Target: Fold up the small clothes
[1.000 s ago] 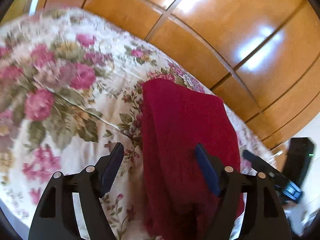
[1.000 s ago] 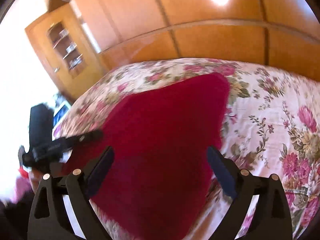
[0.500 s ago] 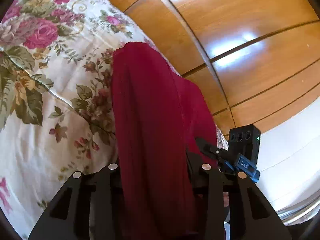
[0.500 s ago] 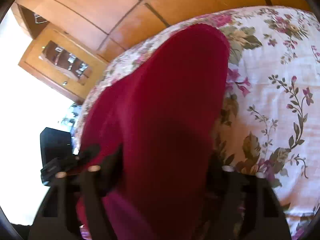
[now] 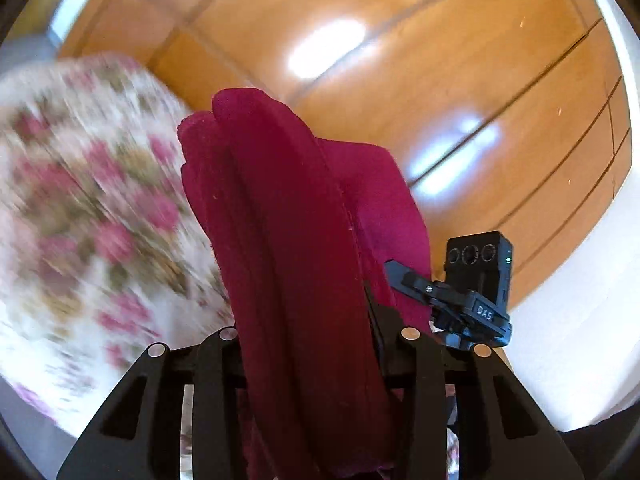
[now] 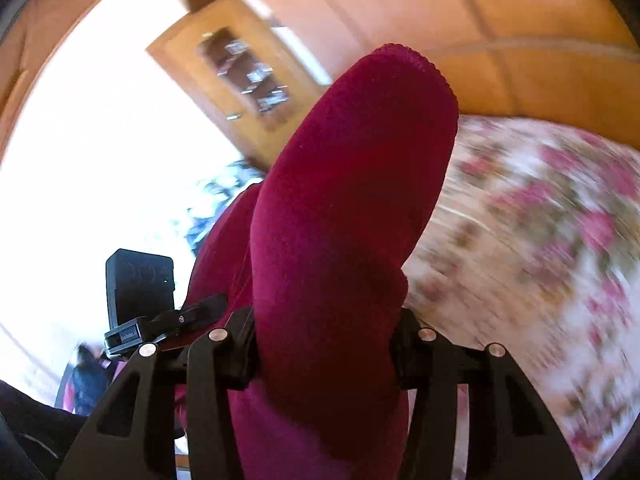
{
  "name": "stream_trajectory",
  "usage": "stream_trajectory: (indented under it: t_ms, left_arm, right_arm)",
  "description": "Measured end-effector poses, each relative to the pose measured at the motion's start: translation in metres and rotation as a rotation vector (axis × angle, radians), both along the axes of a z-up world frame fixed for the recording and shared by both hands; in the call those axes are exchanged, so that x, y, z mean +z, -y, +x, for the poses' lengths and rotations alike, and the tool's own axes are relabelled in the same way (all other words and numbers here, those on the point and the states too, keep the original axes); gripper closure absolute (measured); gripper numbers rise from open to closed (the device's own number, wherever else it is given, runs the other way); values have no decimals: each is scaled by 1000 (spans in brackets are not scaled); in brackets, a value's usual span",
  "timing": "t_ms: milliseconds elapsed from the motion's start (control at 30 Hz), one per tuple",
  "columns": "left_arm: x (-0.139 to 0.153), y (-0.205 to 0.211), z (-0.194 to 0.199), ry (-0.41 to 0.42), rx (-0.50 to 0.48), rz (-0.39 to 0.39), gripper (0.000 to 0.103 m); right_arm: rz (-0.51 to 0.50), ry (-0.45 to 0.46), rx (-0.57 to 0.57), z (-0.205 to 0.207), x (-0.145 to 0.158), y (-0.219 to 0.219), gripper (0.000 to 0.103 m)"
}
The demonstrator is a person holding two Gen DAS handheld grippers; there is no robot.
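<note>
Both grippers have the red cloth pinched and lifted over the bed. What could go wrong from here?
1. The red cloth is bunched thick in the left gripper and right gripper, so layers may slip out or fold unevenly.
2. The blurred bedspread suggests fast motion; the loose end could flop crooked when laid down.

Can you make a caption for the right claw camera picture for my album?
Right claw squeezing a dark red cloth above the flowery bedspread.

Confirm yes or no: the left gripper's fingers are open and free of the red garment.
No: the left gripper is shut on the dark red garment, whose bunched cloth fills the space between its fingers.
</note>
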State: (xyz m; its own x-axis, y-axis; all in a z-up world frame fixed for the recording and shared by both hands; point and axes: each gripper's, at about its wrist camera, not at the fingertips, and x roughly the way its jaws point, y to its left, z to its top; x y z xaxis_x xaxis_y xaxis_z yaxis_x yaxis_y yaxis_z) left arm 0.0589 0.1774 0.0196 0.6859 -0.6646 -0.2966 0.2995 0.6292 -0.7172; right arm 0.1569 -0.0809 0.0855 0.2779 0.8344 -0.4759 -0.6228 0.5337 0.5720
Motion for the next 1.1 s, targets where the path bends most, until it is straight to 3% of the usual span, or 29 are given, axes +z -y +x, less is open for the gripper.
stream_trajectory:
  t_ms: [100,167,267,333,367,400,467,533,600,733,800,867,967,1000,1033,1100]
  left_arm:
    - [17,-28,-13,39,105,52,65]
    - [14,-45,-13,22,176,94,65]
    - [-15,-53,6,-70,251,175,65]
    - [-55,-53,31,-219,282,257,65]
    - [-75,-51,43,-301,305,321,64]
    - [-85,-51,46,-324,320,348,62]
    - [-87,-58,45,-320,324,278,53]
    - [-78,-63,40,-324,358,289,51]
    - [-70,-66,33,-320,377,306,51]
    - [-51,-69,10,-277,404,267,51]
    - [-37,-64,-8,-226,407,285,51]
    - [-35,-56,-2,-202,411,333,51]
    - [-48,-43,10,-243,441,492,51]
    - [-61,-43,17,-290,460,559,51]
    - [-71,-48,19,-307,461,565,46]
    - [-84,-61,22,-335,468,498,37]
  right_arm:
    - [26,-14,96,23,1,-42,55]
    - [6,-36,126,40,-9,-63,52]
    - [-92,-111,73,72,-50,-80,39]
    - [-248,-193,-33,94,-94,-86,37]
    - [-316,-187,-71,96,-107,-86,36]
    - [-331,-180,-83,95,-112,-85,32]
    - [-328,-149,-112,88,-108,-79,31]
    - [-357,-53,-140,70,-90,-73,30]
    - [-374,44,-164,47,-71,-67,30]
    - [-352,162,-132,1,-53,-68,32]
    - [-362,201,-111,-12,-51,-73,40]
    - [-391,237,-93,-28,-53,-83,44]
    - [-467,223,-53,-33,-77,-98,53]
    - [-550,225,-54,-35,-94,-103,57]
    - [-611,223,-58,-37,-109,-104,58]
    - [-566,178,-81,-31,-131,-95,56]
